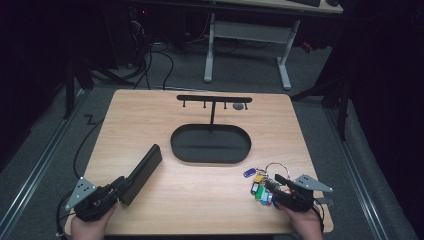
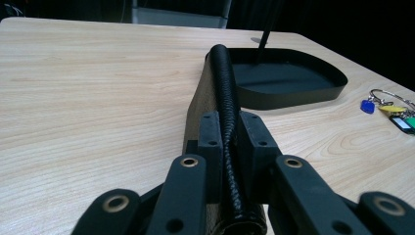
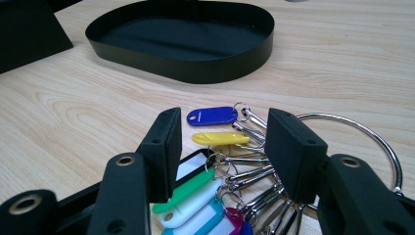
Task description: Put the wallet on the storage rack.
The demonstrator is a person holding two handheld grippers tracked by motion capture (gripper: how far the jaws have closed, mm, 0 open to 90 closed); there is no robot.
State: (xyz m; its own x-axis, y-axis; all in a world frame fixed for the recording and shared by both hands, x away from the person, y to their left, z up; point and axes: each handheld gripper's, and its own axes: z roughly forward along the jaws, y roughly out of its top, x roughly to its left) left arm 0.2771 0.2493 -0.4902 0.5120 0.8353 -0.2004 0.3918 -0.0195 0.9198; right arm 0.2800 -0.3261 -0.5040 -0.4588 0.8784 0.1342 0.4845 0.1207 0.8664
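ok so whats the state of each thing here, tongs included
left tongs: shut on the black wallet
black wallet: gripped by its edge, held on edge
right tongs: open, jaws either side of the key tags
key tags: lying on the table, on a metal ring, not gripped
oval tray: empty
hook rack: upright in the tray

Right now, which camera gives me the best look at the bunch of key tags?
The right gripper view: the key tags lie close up between its open jaws, with colours, clips and the big ring distinct. The high view shows them small, beside the right gripper. The left gripper view catches a few at its edge.
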